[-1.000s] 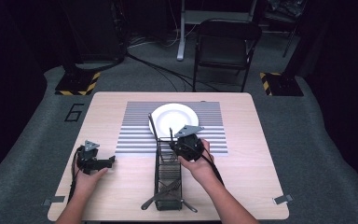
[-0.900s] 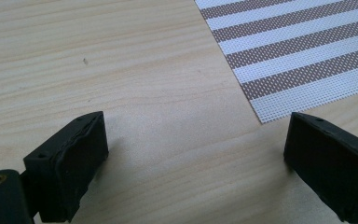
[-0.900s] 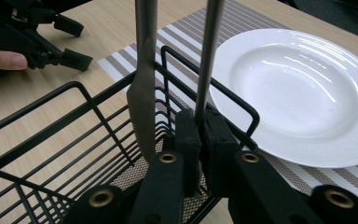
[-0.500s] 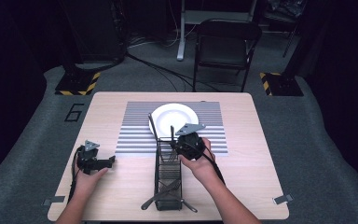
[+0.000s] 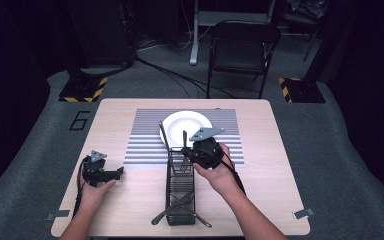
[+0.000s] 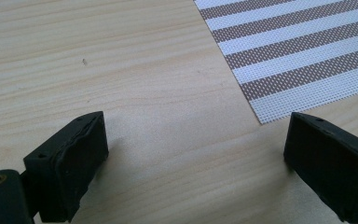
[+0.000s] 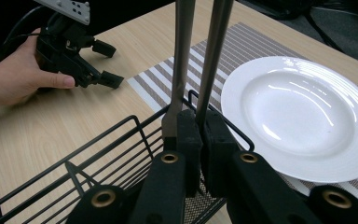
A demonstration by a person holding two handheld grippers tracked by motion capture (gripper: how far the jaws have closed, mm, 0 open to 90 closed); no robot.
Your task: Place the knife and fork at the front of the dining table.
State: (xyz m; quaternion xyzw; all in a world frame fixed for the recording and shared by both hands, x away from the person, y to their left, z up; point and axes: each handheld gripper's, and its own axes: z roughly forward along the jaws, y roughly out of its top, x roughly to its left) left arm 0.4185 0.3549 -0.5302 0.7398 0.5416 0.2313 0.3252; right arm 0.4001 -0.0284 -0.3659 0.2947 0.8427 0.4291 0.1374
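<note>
Gripping two slim grey utensil handles (image 7: 214, 51), right gripper (image 7: 200, 126).

Digit "6" (image 5: 80, 120) on grey floor mat (image 5: 40, 150), left of table (image 5: 115, 112).

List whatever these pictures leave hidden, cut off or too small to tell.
- Utensil handles, right gripper view: tops cut off by the upper edge; their type is unclear.
- Right gripper: which handle the jaws pinch is unclear.
- Utensils in the wire basket, high view: too small to identify.
</note>
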